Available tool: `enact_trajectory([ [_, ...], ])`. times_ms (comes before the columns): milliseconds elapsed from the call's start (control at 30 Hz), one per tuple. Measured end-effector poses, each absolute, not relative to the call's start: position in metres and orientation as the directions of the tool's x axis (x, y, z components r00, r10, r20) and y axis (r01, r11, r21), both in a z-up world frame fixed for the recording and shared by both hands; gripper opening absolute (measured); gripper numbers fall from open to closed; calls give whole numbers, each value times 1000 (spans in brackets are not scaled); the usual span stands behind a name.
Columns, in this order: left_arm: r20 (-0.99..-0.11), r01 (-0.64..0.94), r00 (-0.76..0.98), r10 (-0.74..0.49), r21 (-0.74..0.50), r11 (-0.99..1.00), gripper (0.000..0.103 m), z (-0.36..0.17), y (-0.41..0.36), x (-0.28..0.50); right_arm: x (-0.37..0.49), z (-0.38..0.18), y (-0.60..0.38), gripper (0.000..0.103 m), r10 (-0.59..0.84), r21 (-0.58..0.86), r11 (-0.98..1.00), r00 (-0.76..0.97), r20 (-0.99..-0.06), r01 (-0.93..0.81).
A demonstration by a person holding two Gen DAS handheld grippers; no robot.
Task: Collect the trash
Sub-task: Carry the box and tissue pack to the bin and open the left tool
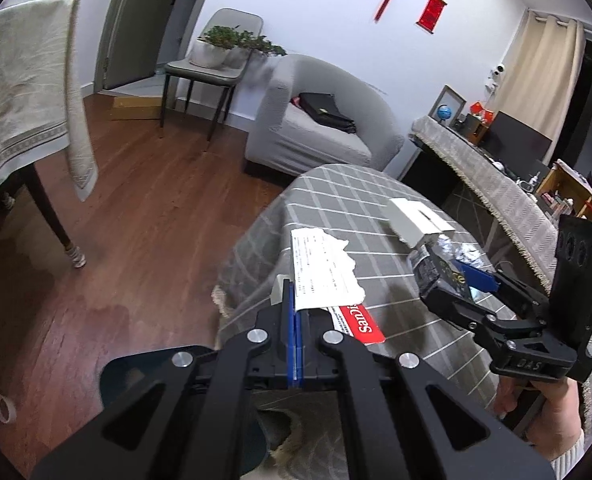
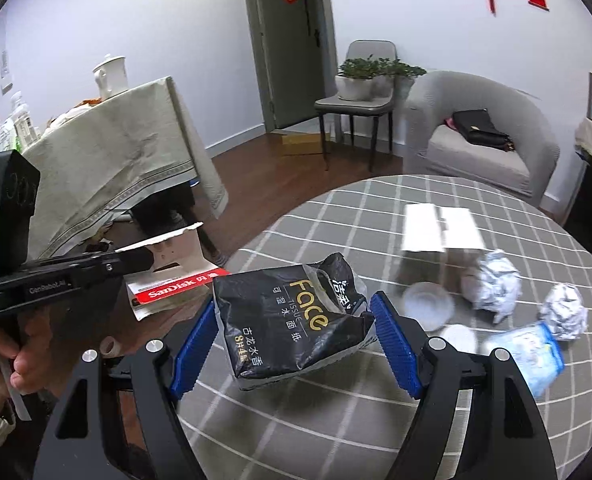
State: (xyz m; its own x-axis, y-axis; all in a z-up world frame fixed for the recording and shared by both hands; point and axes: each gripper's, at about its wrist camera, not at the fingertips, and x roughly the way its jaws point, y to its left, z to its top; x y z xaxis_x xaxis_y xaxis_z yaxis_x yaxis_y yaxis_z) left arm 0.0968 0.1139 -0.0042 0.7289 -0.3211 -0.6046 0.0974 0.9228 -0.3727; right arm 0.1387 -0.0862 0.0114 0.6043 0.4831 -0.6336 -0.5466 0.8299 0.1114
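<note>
Left gripper [image 1: 294,312]: jaws clenched flat on a torn white paper sheet [image 1: 323,276] and a red SanDisk card pack [image 1: 357,322] pinched with it; the blue pads [image 1: 292,332] hide the clamped edges, so how much of either is inside can't be read. In the right wrist view the same bundle sticks out edge-on from that gripper, the red pack [image 2: 180,289] partly covered by the black finger, the hand [image 2: 0,344] holding it cut off at the frame edge. Right gripper [image 2: 296,332]: jaws wide, pads [image 2: 395,344] closed on a black "Face" tissue pack [image 2: 284,316], crumpled, lifted above the table; the left pad's contact is masked by the pack itself, and the pack's underside is out of sight. From the left wrist view only one end of the pack [image 1: 435,270] shows beyond the fingers. Rest of the trash lies on the round grey checked tablecloth [image 2: 335,420]: folded white card [image 2: 441,228], two crumpled paper balls [image 2: 495,280] [image 2: 565,310], a clear plastic lid [image 2: 427,306], motion-blurred, a light blue wrapper [image 2: 529,354] partly behind the right finger. Table's near edge hidden under both grippers. Background: grey armchair [image 2: 487,136] with a black bag [image 2: 479,128].
</note>
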Motion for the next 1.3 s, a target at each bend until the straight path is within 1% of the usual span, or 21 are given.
enact_trajectory([
  [300,-650,46,710,-272,-342,938,1,-19,141,84,130,14,-55,77,522,124,800,578,-628,-587],
  [700,-759,-1,617,-207,-264,965,1,-58,168,76,126,8,-7,77,558,132,756,525,-643,-641],
  [1000,-845,-49,496,-198,-255,966,1,-101,181,74,125,4,26,77,581,138,720,482,-657,-680],
  [1300,-920,-58,343,-191,-224,973,1,-149,187,66,128,-16,55,77,560,151,701,406,-722,-697],
])
